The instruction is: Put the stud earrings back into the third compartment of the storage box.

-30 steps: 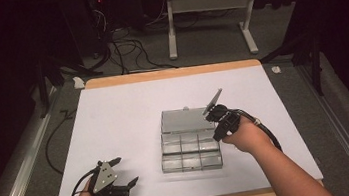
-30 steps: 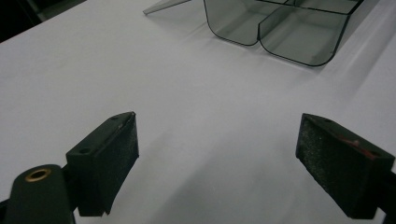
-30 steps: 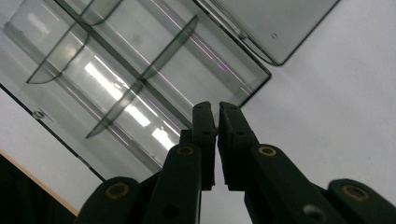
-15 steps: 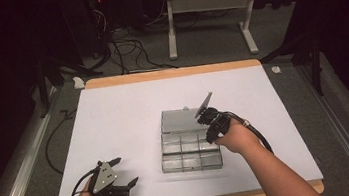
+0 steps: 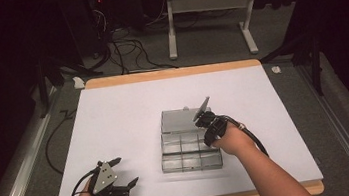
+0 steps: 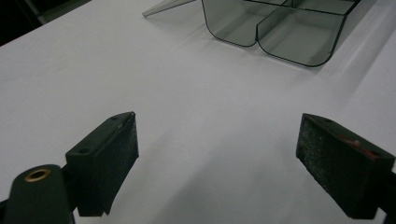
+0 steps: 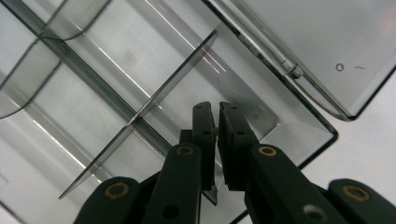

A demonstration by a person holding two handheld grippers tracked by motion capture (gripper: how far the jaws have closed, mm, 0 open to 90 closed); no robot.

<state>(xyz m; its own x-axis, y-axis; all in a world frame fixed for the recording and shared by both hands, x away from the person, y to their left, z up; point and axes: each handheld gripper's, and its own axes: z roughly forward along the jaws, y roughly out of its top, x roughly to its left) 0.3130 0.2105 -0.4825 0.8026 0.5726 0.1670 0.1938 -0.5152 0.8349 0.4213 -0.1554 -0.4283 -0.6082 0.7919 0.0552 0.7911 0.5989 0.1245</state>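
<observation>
No readable text, label, brand name or number appears anywhere in these pictures. The nearest thing to a sign is on the clear, smoke-tinted plastic lid (image 7: pixel 327 51) of the compartment box, seen in the right gripper view: near its far right corner sit a tiny moulded ring and a short dash beside it, too small to read as characters. The white sheet covering the table (image 5: pixel 126 129) carries no print, and the grey three-cornered plate (image 5: pixel 103 176) on the left gripper shows only small holes. The dark background beyond the table is too dim to make out any lettering.
</observation>
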